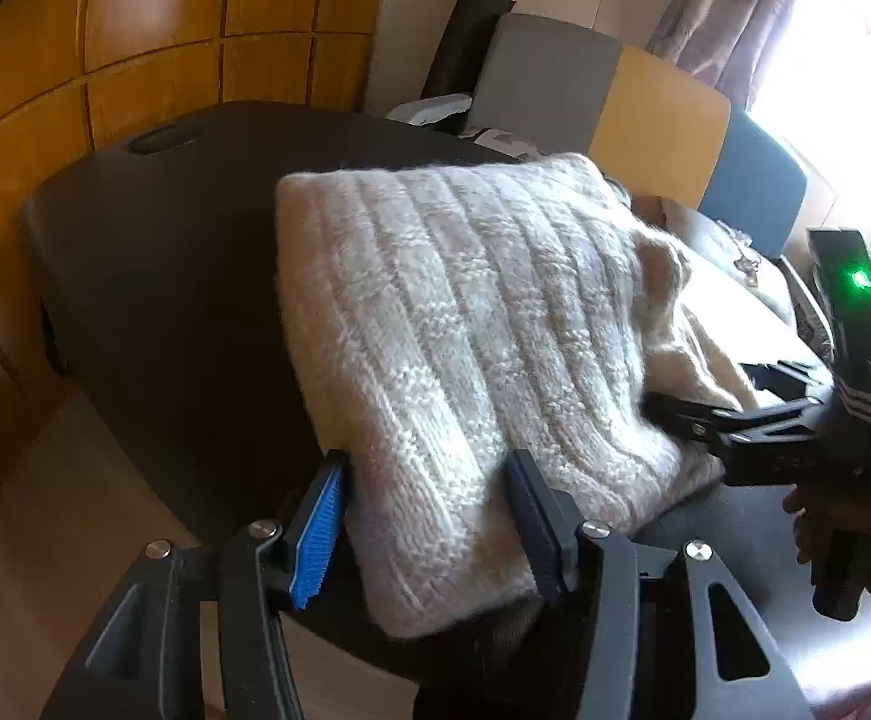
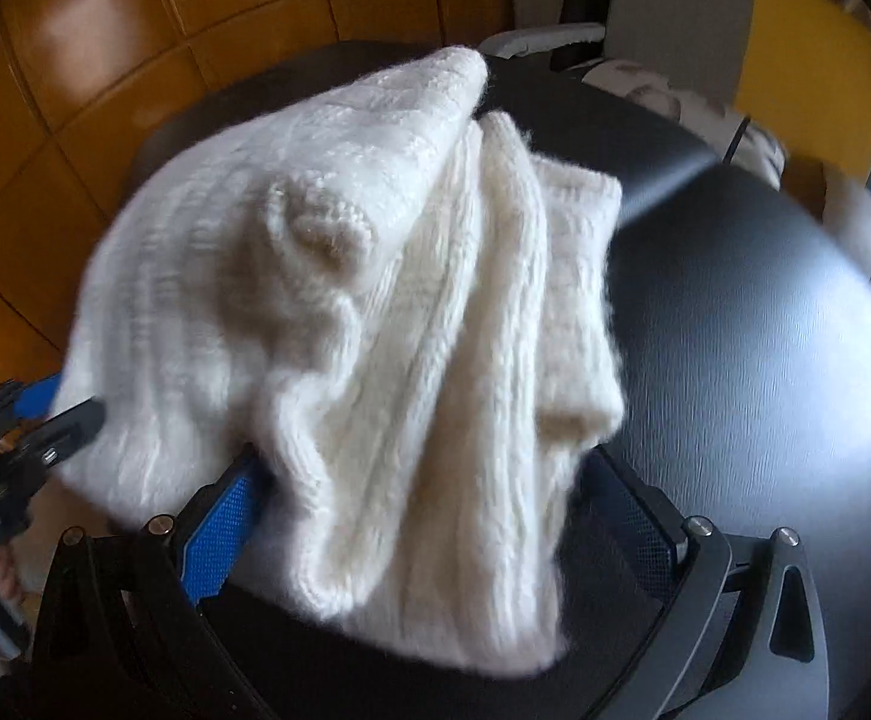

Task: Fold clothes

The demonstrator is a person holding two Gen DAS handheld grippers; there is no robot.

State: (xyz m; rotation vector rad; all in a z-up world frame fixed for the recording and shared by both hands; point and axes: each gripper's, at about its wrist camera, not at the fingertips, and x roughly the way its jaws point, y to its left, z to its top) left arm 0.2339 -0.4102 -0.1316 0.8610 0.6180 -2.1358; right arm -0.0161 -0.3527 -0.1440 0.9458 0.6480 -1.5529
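**Sweater nearly folded, both grippers at its near edge**

The cream knitted sweater (image 1: 465,330) is lying in a thick folded bundle on the dark table (image 1: 153,276), and that table is the landmark here. The bundle is sitting toward the table's near edge, with the wood-panelled wall (image 1: 75,60) rising beyond the table's far side.

The left gripper (image 1: 429,516) is spreading wide, its blue-padded fingers (image 1: 318,534) straddling the near corner of the sweater; they are bracketing the knit rather than pinching it, so it looks as if nothing is gripped. The right gripper (image 2: 429,516) is likewise gaping, the wool draping between its jaws at the near edge of the table, and blur in that view makes any contact hard to judge.

As for progress: the top face is looking neat and rectangular from the left, but from the right a lumpy sleeve or cuff (image 2: 315,228) is bulging and loose layers are spilling sideways. My read is that the main folds are done, with tucking and squaring of that untidy side remaining.
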